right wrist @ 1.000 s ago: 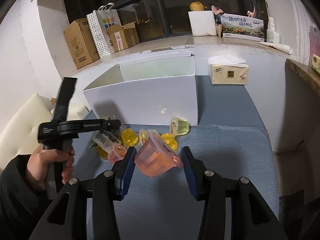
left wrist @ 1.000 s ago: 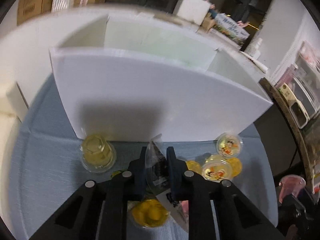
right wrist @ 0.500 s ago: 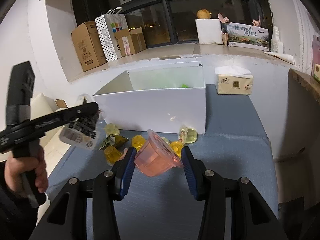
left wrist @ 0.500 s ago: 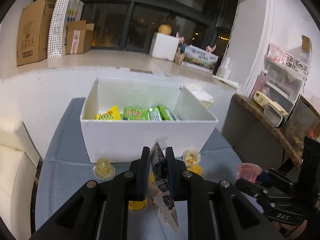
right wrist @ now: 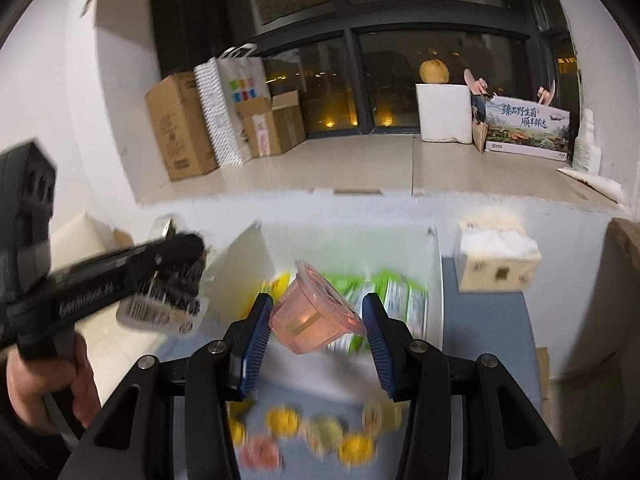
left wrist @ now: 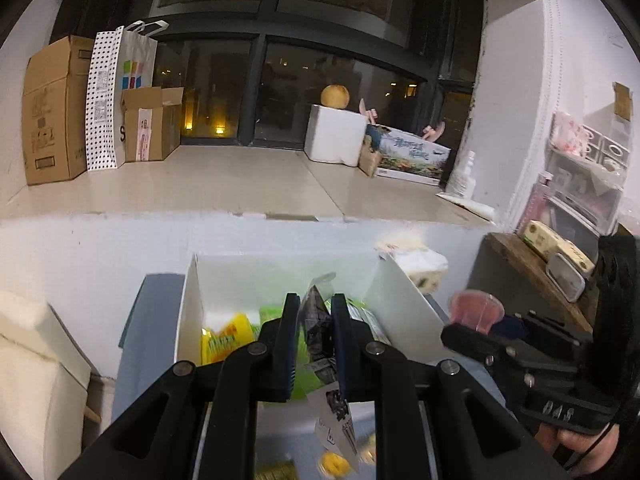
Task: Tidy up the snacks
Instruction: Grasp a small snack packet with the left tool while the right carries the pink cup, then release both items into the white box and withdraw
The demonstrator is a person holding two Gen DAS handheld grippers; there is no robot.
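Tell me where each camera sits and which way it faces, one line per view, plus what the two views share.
Left wrist: sits on the left gripper, looking forward and down into the white box; its fingers pinch a dark snack packet, and a hand shows at lower right.
Right wrist: sits on the right gripper, facing the same box; its fingers clamp a pink jelly cup, and a hand shows at left.
Shared: the box, both grippers and their loads, and the windowsill.
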